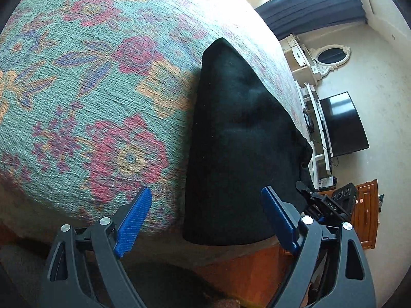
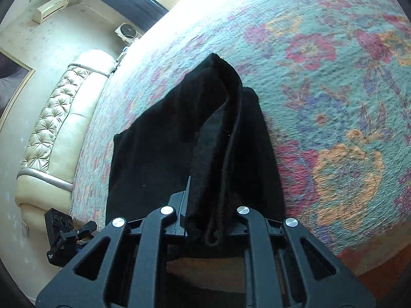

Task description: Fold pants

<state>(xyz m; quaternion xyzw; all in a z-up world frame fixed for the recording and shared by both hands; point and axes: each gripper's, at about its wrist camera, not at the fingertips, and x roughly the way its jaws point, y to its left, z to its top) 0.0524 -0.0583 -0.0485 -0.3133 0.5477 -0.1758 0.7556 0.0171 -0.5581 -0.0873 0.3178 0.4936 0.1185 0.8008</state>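
Observation:
Black pants (image 1: 236,138) lie lengthwise on a bed with a floral cover (image 1: 90,89), near its right edge. My left gripper (image 1: 205,218) is open, its blue fingers (image 1: 133,220) spread either side of the pants' near end, just above it. In the right wrist view my right gripper (image 2: 208,218) is shut on a raised fold of the black pants (image 2: 218,154), which drapes up from the cloth lying flat on the cover (image 2: 321,89). The right gripper's body also shows in the left wrist view (image 1: 331,202), at the pants' right side.
A padded cream headboard (image 2: 51,128) stands to the left of the bed. A television (image 1: 341,123), a white dresser with an oval mirror (image 1: 328,56) and a wooden cabinet (image 1: 364,213) stand past the bed's right edge. The wooden bed frame (image 1: 244,269) lies below.

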